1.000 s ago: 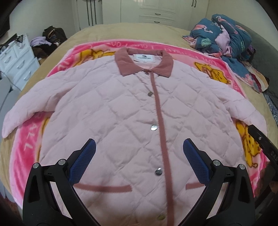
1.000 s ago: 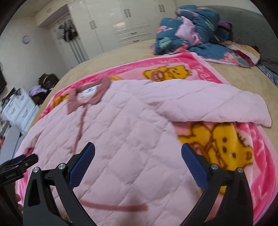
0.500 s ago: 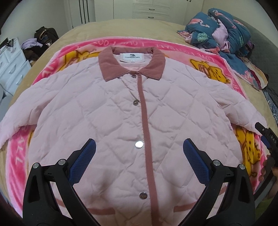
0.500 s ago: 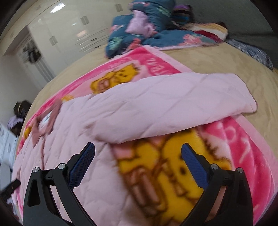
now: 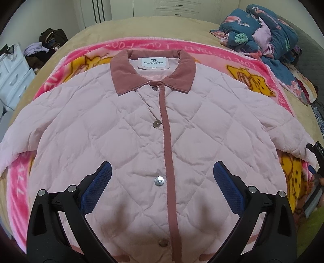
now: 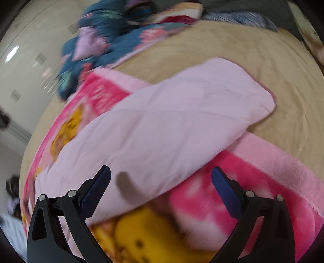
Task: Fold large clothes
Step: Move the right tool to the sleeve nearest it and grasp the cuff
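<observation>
A pale pink quilted jacket (image 5: 125, 125) with a dusty-rose collar (image 5: 154, 70) lies buttoned and face up on a pink cartoon blanket (image 5: 202, 47), sleeves spread to both sides. My left gripper (image 5: 162, 186) hovers open over the lower front, near the placket and a snap button (image 5: 159, 181). My right gripper (image 6: 161, 188) is open just above the jacket's right sleeve (image 6: 172, 125), whose cuff (image 6: 261, 95) reaches onto the tan bedspread. The right wrist view is blurred. The other gripper (image 5: 317, 159) shows at the left wrist view's right edge.
A heap of dark blue patterned bedding (image 5: 263, 34) sits at the bed's far right corner. White drawers (image 5: 14, 76) and bags (image 5: 50, 38) stand left of the bed; white wardrobes (image 5: 141, 8) line the far wall. Tan bedspread (image 6: 232, 44) surrounds the blanket.
My left gripper has moved forward up the jacket's front, so the collar looms closer. My right gripper has swung right and dropped closer to the right sleeve. Both stay open.
</observation>
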`<state>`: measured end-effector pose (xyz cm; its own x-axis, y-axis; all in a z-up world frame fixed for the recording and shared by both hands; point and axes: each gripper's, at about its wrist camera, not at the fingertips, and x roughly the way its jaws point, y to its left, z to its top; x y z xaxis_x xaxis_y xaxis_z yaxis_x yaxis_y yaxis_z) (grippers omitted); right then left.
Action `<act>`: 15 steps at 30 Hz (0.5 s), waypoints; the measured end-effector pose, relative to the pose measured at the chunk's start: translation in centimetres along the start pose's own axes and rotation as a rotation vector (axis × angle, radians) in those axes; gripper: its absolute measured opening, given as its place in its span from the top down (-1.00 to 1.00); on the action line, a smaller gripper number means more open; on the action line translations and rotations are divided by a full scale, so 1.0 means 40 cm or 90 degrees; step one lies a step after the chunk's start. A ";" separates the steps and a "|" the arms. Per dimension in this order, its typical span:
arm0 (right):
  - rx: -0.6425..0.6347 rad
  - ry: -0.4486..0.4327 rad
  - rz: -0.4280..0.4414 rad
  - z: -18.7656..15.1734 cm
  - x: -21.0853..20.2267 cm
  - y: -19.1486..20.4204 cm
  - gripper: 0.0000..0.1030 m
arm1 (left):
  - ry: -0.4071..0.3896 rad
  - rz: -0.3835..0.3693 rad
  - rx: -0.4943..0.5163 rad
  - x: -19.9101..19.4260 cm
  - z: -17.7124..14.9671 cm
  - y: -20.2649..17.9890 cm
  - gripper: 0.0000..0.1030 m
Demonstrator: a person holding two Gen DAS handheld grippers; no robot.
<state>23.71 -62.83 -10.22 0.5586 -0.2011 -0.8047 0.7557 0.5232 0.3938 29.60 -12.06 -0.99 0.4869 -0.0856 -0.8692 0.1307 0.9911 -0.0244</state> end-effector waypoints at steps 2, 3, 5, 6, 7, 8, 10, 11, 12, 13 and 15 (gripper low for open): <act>0.028 -0.001 -0.010 0.018 0.016 -0.024 -0.92 | 0.004 0.004 0.000 0.008 0.005 0.002 -0.83; 0.039 -0.006 -0.007 0.029 0.024 -0.033 -0.92 | 0.008 0.004 -0.002 0.013 0.009 0.003 -0.83; 0.051 -0.019 -0.006 0.050 0.033 -0.046 -0.92 | 0.013 0.007 -0.002 0.022 0.017 0.005 -0.83; 0.061 -0.022 -0.001 0.062 0.038 -0.052 -0.92 | 0.013 0.012 -0.002 0.025 0.023 0.008 -0.83; 0.073 -0.025 0.002 0.074 0.043 -0.061 -0.92 | 0.013 0.014 -0.001 0.028 0.028 0.010 -0.83; 0.083 -0.025 0.006 0.084 0.047 -0.066 -0.92 | 0.012 0.016 -0.003 0.029 0.033 0.013 -0.83; 0.102 -0.029 0.012 0.103 0.054 -0.075 -0.90 | 0.011 0.016 -0.010 0.030 0.046 0.024 -0.83; 0.109 -0.033 0.015 0.113 0.057 -0.080 -0.84 | 0.010 0.015 -0.012 0.029 0.050 0.028 -0.83; 0.114 -0.036 0.018 0.121 0.059 -0.084 -0.73 | 0.009 0.015 -0.014 0.028 0.055 0.034 -0.83; 0.116 -0.040 0.019 0.126 0.061 -0.085 -0.68 | 0.007 0.017 -0.016 0.024 0.061 0.040 -0.83; 0.098 -0.050 0.015 0.132 0.070 -0.076 -0.24 | 0.002 0.018 -0.020 0.016 0.069 0.053 -0.83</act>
<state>24.78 -69.38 -11.33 0.5973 -0.2578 -0.7594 0.7822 0.3967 0.4805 32.58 -10.30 -0.25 0.4869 -0.0564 -0.8716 0.0895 0.9959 -0.0144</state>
